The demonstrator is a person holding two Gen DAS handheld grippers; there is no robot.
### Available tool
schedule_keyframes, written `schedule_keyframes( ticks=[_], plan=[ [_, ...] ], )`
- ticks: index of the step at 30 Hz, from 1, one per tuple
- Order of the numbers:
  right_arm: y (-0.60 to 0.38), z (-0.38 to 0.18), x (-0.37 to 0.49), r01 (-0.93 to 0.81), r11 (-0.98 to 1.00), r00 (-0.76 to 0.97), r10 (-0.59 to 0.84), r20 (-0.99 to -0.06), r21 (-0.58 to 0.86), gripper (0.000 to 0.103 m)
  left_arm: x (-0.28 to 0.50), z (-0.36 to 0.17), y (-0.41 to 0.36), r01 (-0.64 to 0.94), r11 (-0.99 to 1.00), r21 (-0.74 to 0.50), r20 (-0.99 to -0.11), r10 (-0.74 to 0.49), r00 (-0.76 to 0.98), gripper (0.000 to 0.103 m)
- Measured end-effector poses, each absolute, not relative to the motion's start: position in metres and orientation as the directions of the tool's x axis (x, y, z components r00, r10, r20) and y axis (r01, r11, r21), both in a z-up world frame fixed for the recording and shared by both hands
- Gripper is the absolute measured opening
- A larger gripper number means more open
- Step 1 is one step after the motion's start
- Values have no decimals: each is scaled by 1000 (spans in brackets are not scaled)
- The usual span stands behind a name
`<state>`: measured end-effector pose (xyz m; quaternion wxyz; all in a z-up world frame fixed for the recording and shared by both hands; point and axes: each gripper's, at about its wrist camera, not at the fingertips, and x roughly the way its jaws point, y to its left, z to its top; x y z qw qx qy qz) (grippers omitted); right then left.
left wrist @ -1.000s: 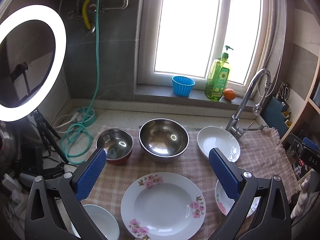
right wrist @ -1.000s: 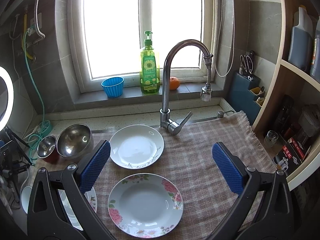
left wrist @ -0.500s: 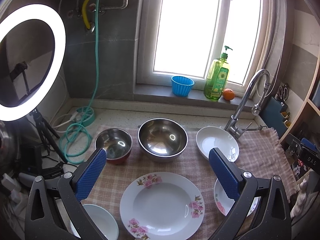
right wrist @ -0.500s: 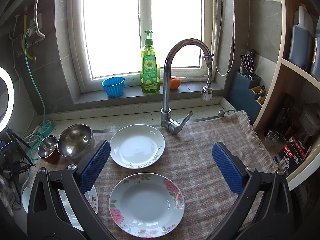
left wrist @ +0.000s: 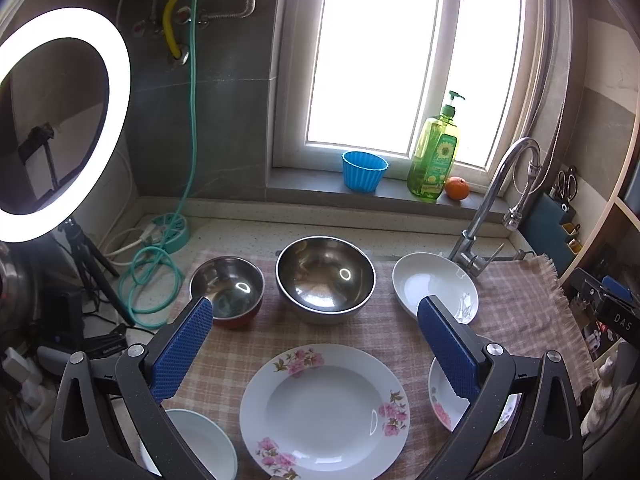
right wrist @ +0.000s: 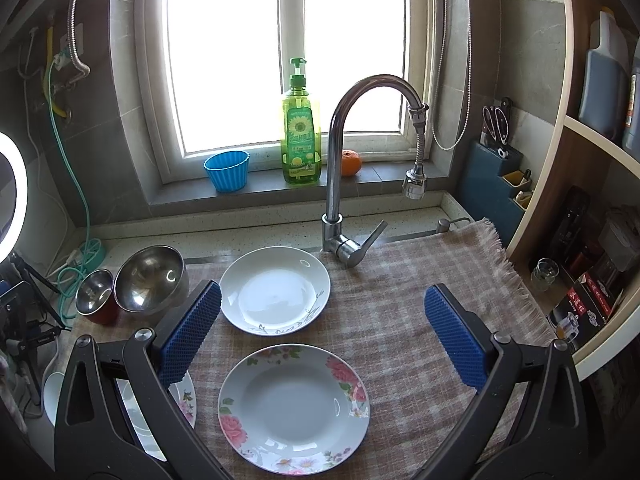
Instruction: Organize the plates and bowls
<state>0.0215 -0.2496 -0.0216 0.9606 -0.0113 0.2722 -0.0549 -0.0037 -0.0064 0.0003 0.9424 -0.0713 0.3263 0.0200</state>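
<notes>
Pre-grasp, nothing stacked yet. Left tool [left wrist: 316, 344] & right tool [right wrist: 322, 332] both spread apart, empty. Next, prob.: rim-grip near pink-flowered white plate [left wrist: 325, 411], stack w/ others.

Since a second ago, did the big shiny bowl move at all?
No. The big steel bowl keeps the same spot below the blue cup on the windowsill, with the small red bowl beside it.

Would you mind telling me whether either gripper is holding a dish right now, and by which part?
Nothing is held. The left gripper and the right gripper both hover with jaws wide open above the plates, touching none.
</notes>
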Motion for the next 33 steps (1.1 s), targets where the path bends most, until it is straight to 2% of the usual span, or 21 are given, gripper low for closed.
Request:
schedule_keyframes(
  ticks=[22,33],
  plan=[
    [-249,-26,23,102,994,843,-112,-526,-48,103,-4,-4,-3,-85,989,-122,-621,-10,783,102],
    [-246,-36,16,89,995,837,-100,-538,-47,103,-4,-11,11,-113,987,-115,-653,11,757,102]
  ],
)
